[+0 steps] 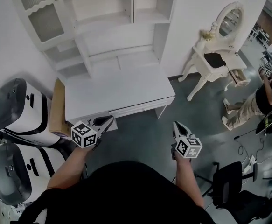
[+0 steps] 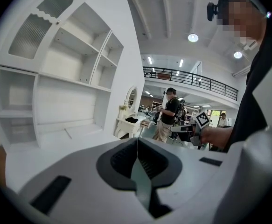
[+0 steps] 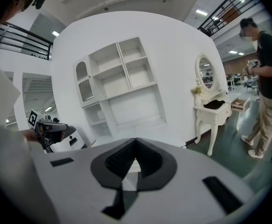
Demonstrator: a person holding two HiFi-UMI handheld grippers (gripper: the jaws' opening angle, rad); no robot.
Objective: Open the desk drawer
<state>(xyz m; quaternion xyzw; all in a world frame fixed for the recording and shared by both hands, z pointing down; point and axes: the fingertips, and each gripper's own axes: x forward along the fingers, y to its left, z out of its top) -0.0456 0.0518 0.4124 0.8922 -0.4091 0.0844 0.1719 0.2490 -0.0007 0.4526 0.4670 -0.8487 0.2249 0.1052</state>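
Only a thin strip of the drawer (image 1: 135, 109) shows, under the front edge of the white table (image 1: 112, 90). I cannot tell if it is shut. The left gripper (image 1: 107, 121) is closed tight, holds nothing, and is near the drawer's left end. The right gripper (image 1: 177, 126) is closed and empty too, over the floor. Only the head view shows the drawer.

The desk (image 1: 117, 90) and its drawer front (image 1: 136, 108) look smooth, white-painted and softly matt. At upper left, the door panels (image 1: 45, 20) are ribbed and translucent. The floor (image 1: 140, 139) is dark with a slight sheen. At lower left sit glossy white-and-black plastic shells (image 1: 19, 111), with brown cardboard (image 1: 57, 107) beside them. The left gripper (image 1: 110, 119) is matt pale plastic with black ribbed pads (image 2: 122, 160).
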